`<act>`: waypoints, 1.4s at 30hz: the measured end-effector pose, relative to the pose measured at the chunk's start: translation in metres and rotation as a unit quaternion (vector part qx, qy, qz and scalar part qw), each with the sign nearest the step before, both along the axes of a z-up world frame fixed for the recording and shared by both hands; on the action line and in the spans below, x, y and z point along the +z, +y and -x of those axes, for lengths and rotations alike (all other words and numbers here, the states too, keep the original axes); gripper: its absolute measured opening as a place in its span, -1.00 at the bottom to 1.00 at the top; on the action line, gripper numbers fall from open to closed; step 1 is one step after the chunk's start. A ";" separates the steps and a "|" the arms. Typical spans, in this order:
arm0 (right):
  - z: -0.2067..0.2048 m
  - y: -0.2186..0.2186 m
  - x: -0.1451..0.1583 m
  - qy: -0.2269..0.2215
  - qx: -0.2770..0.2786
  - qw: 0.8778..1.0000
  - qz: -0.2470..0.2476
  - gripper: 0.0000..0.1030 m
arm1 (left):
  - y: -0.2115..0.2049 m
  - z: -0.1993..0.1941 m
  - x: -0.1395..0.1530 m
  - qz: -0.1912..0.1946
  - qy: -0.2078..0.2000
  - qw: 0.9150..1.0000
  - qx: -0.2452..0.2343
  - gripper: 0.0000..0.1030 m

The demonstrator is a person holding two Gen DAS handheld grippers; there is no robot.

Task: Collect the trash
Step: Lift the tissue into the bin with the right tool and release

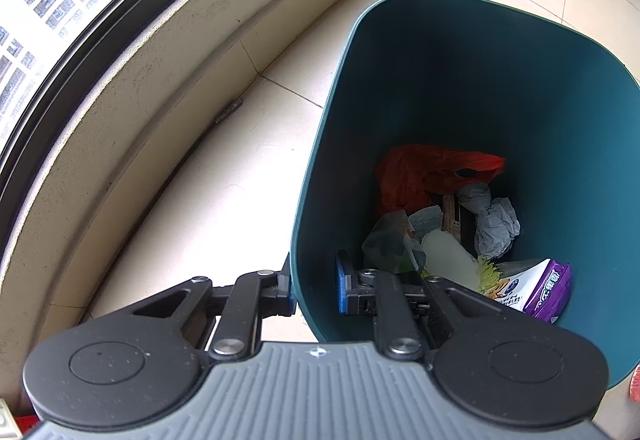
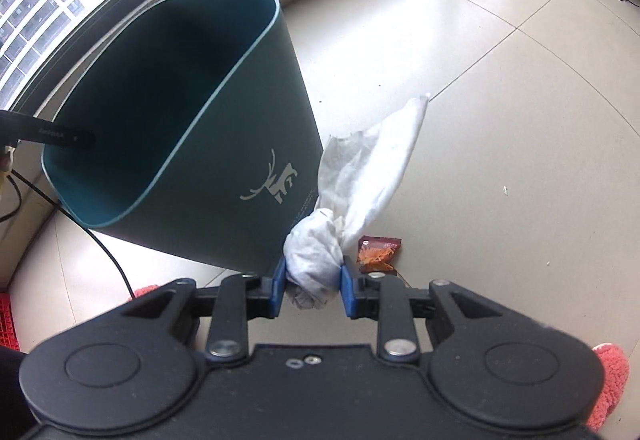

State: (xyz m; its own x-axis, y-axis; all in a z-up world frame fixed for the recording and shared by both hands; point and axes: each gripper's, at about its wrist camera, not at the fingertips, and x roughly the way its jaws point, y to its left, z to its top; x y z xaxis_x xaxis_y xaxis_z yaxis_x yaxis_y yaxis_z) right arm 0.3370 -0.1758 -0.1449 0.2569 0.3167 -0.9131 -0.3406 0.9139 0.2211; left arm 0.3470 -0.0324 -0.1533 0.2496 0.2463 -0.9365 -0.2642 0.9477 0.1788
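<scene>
teal plastic makes up the tall rounded-square trash bin point(image 1: 460, 88), and your left gripper point(image 1: 315, 290) straddles its near wall, 1 blue-padded finger outside and 1 inside. you can see a gap between the inner pad and the wall, so whether the jaws actually clamp the rim cannot be told. down at the bin's bottom lie a crumpled red plastic bag point(image 1: 424, 172), 2 grey wads of crumpled paper point(image 1: 496, 220), a pale leafy vegetable scrap point(image 1: 452, 260) and a purple and white snack packet point(image 1: 536, 292) at the near right.

your right gripper point(image 2: 313, 282) is clenched on a knotted white paper tissue point(image 2: 316, 264), its loose tail flaring up and to the right. from this side the bin point(image 2: 224, 144) sits tilted to the left of the tissue, a pale deer logo point(image 2: 276, 180) on its dark outer wall, and the tissue is outside it, just beside the wall. a small brown and orange snack wrapper point(image 2: 378, 254) lies on the cream tiled floor point(image 2: 480, 120) just right of the tissue. a black cable point(image 2: 108, 252) runs along the floor at the left.
</scene>
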 end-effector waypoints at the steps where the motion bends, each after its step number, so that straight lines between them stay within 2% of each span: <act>1: 0.003 0.003 0.015 -0.009 0.007 1.000 -0.006 -0.49 | 0.000 0.000 0.001 0.000 0.000 1.000 -0.001 -0.67; 6: 0.000 0.030 0.067 -0.042 0.049 0.997 -0.037 -0.49 | 0.001 0.000 0.002 0.002 -0.001 1.000 0.000 -0.67; 10: -0.008 0.057 0.082 -0.050 0.084 0.994 -0.052 -0.49 | 0.002 0.001 0.004 0.005 -0.002 1.000 0.000 -0.67; 18: -0.026 0.106 0.056 -0.036 0.128 0.991 -0.025 -0.49 | 0.002 0.001 0.005 0.007 -0.003 1.000 -0.002 -0.66; 25: -0.049 0.143 0.007 -0.010 0.155 0.988 0.024 -0.49 | 0.004 0.001 0.008 0.013 -0.004 1.000 -0.005 -0.66; 33: -0.061 0.174 -0.049 0.046 0.179 0.979 0.084 -0.47 | 0.007 0.001 0.009 0.016 -0.005 1.000 -0.005 -0.67; 39: -0.060 0.184 -0.070 0.058 0.183 0.976 0.101 -0.40 | 0.007 0.001 0.010 0.018 -0.005 1.000 -0.005 -0.67; 42: -0.060 0.182 -0.063 0.052 0.177 0.979 0.087 -0.31 | 0.007 0.001 0.010 0.017 -0.006 1.000 -0.006 -0.67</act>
